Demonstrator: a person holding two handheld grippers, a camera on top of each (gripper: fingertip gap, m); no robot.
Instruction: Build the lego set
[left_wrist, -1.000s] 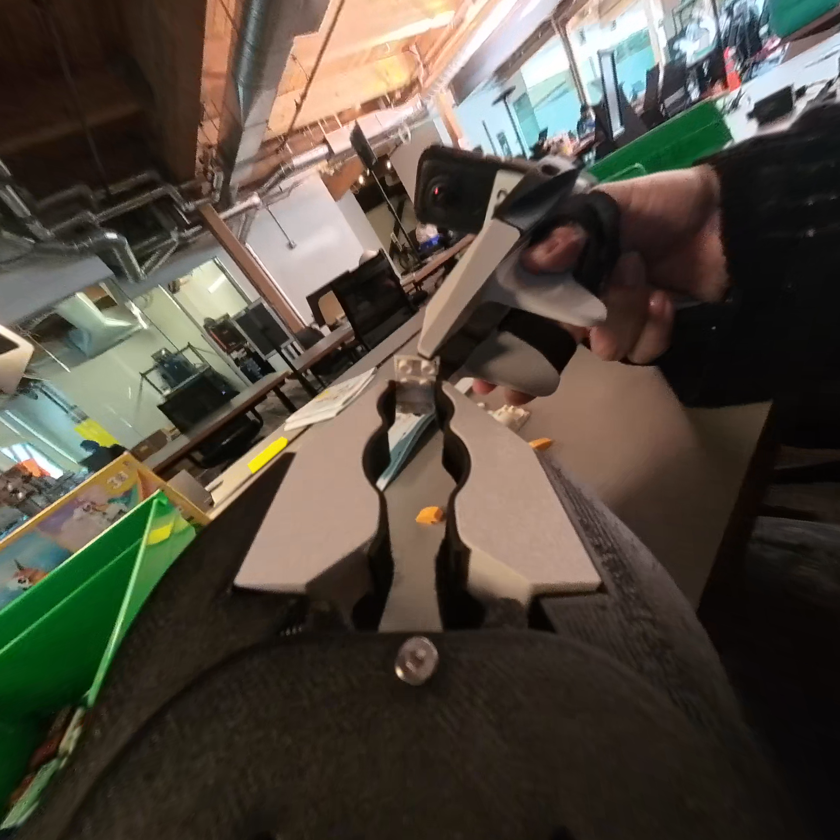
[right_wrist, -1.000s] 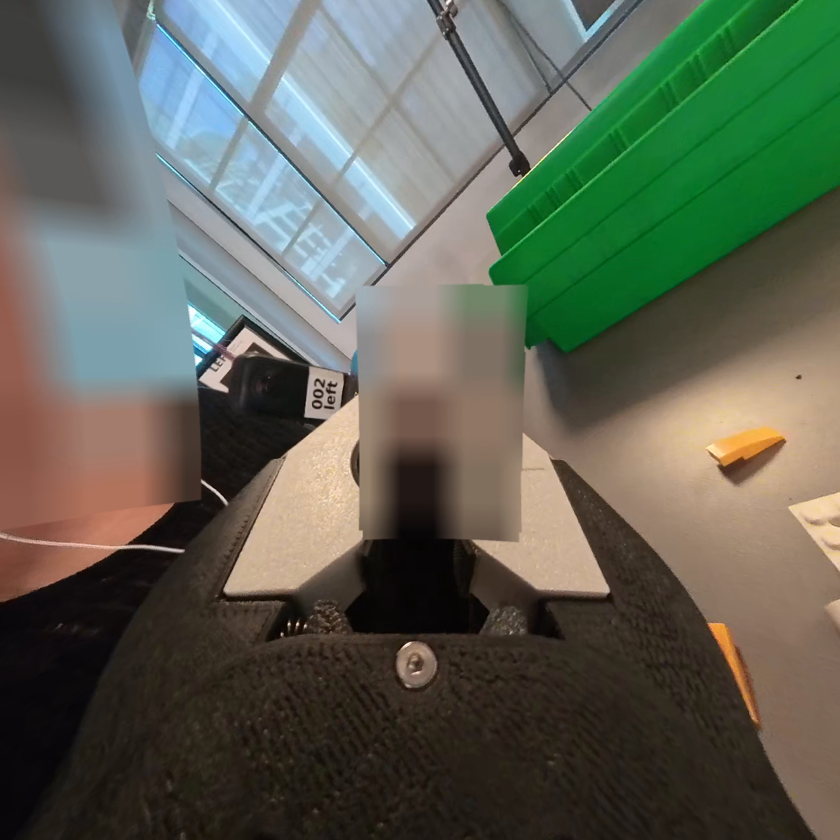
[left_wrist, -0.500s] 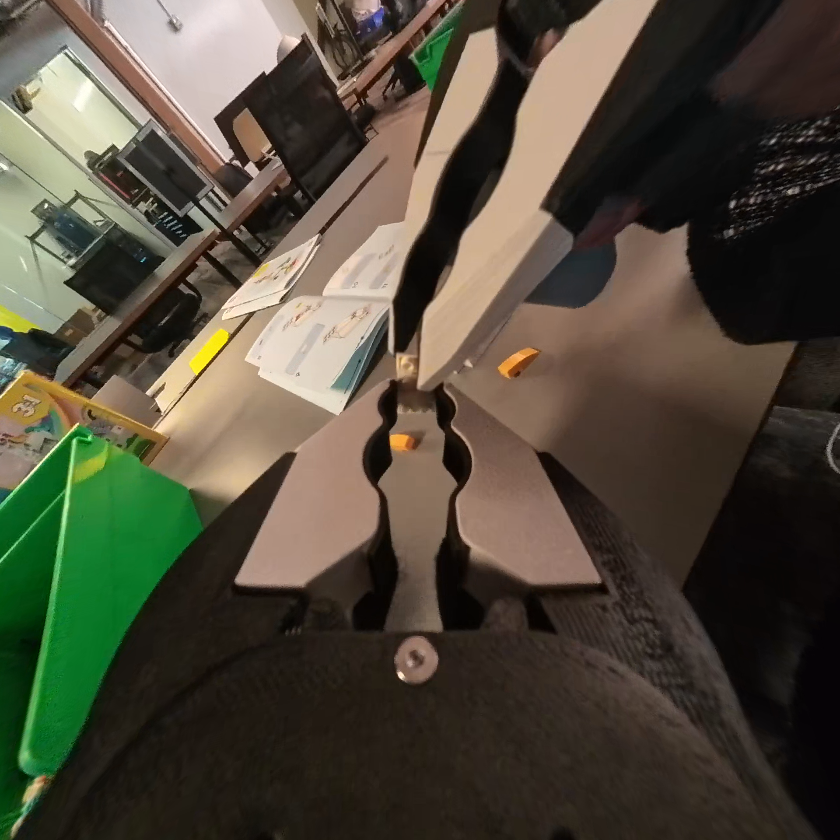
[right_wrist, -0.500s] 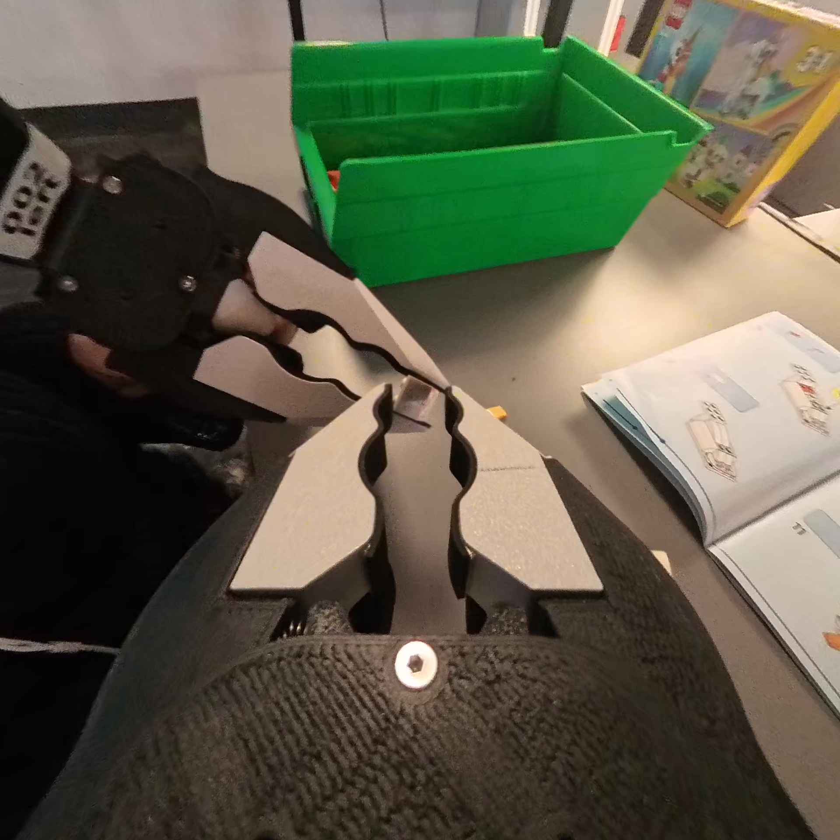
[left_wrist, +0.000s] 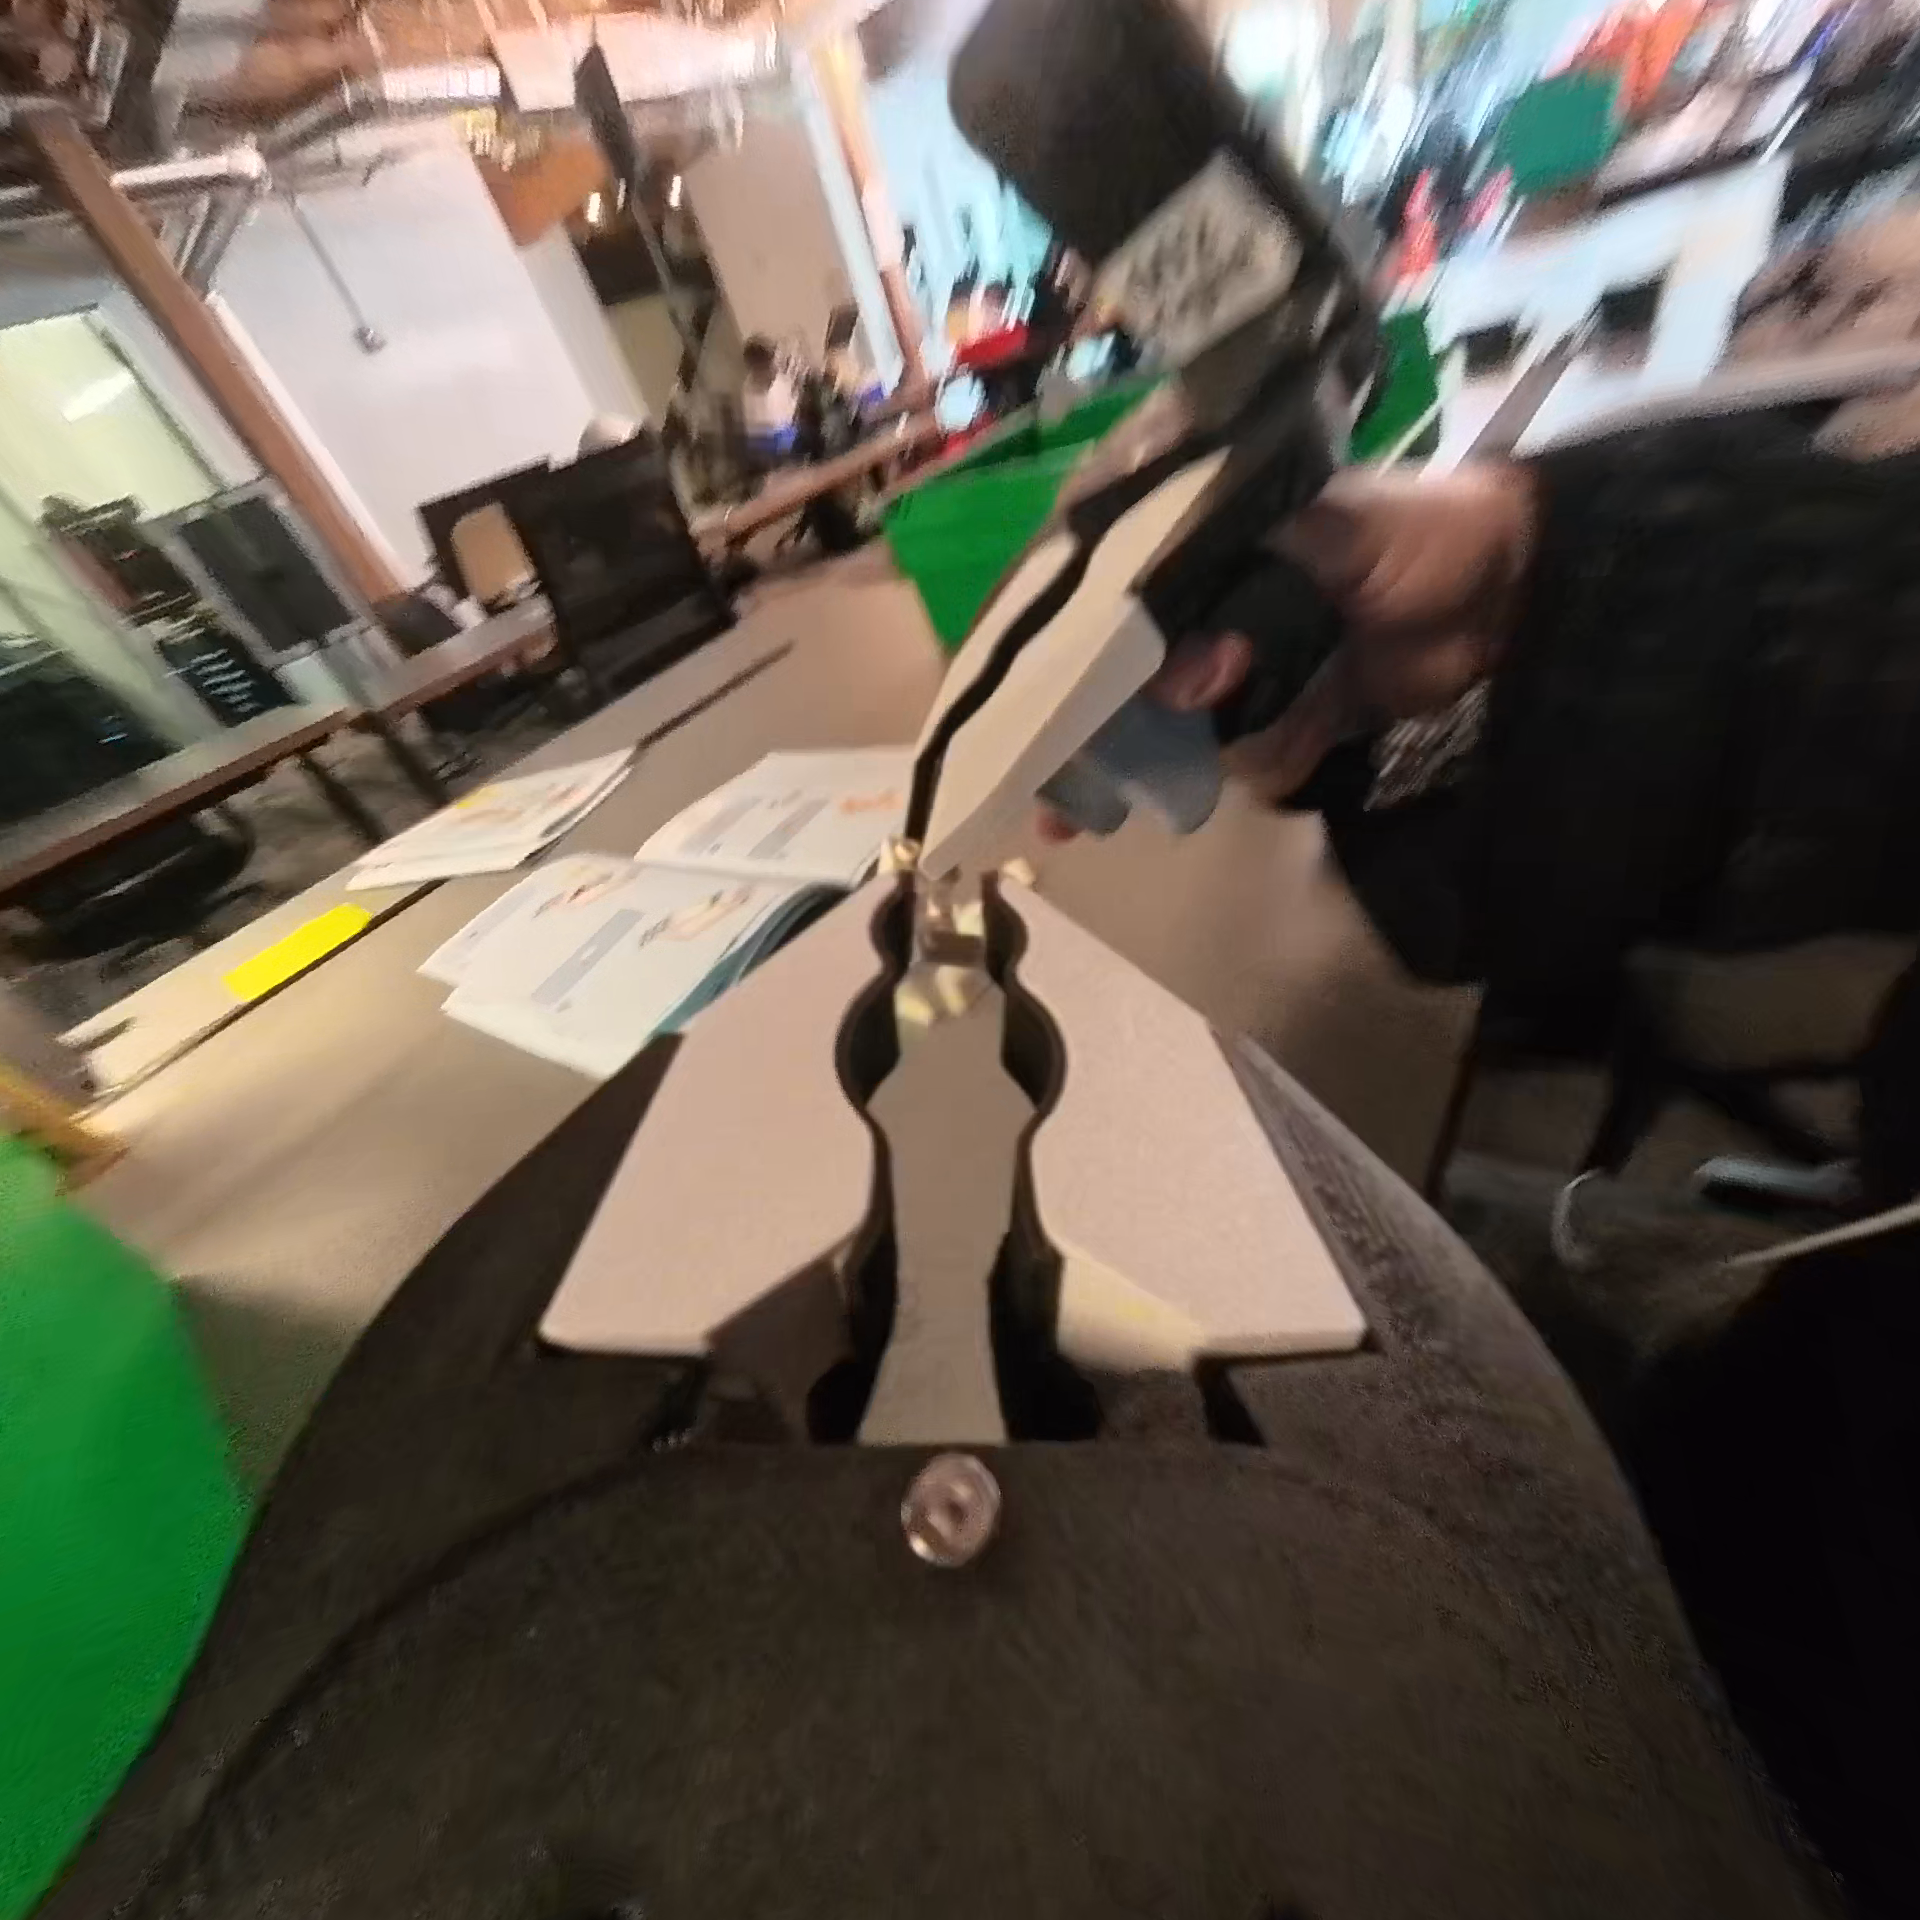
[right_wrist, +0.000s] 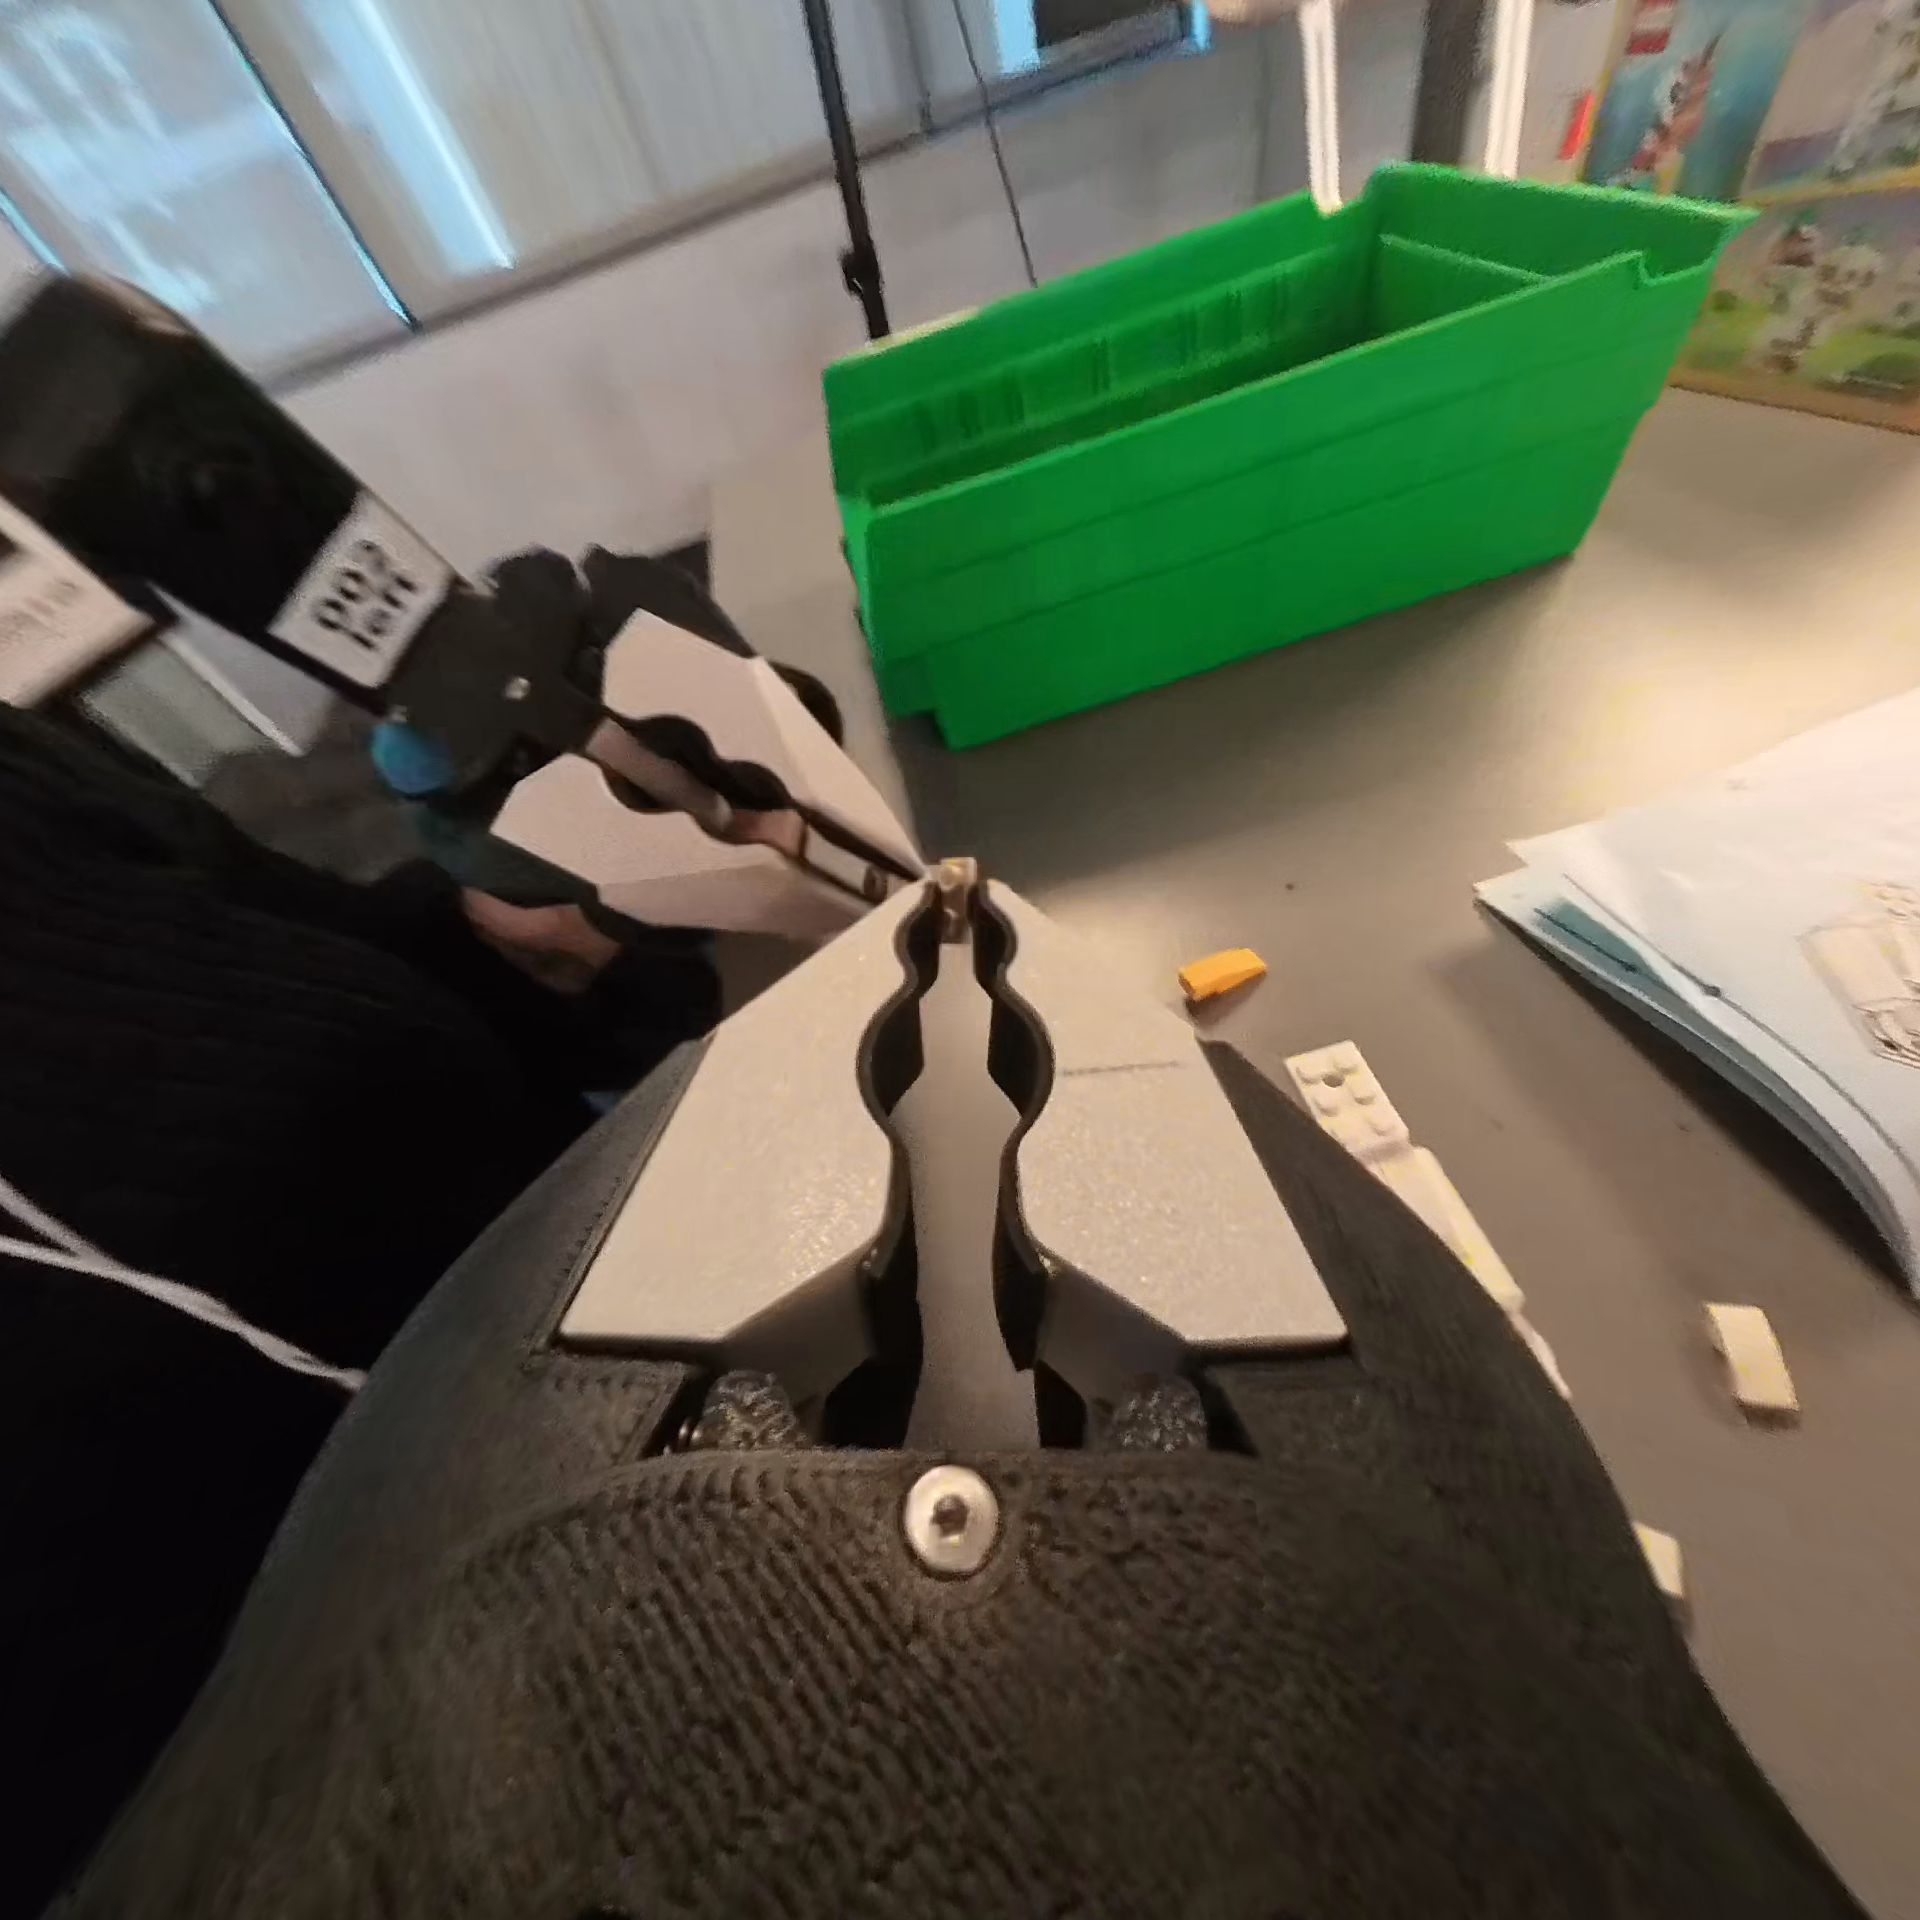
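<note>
While my two tools meet tip to tip above the grey counter (right_wrist: 1351, 748), my left hand-held gripper (left_wrist: 948, 914) is pinched narrowly on a small pale lego piece (left_wrist: 943, 940) held at its fingertips. In the right wrist view my right hand-held gripper (right_wrist: 956, 896) is likewise nearly closed, its tips clamped on a tiny whitish lego brick (right_wrist: 954, 878), and the left tool's tips touch that brick from the left. Whether these are two separate bricks or one shared piece I cannot tell; the left view is blurred. On the counter just right of my right gripper lie a small orange sloped brick (right_wrist: 1222, 972) and a white studded plate (right_wrist: 1351, 1103), with another small white brick (right_wrist: 1752, 1371) nearer the camera. An open instruction booklet with pale blue pages (right_wrist: 1745, 997) lies at the right edge. A bright green plastic bin (right_wrist: 1247, 561) stands beyond the tips, and a colourful cardboard box (right_wrist: 1808, 208) stands behind it. A person's dark sleeve (left_wrist: 1662, 707) backs the right tool in the left view.
</note>
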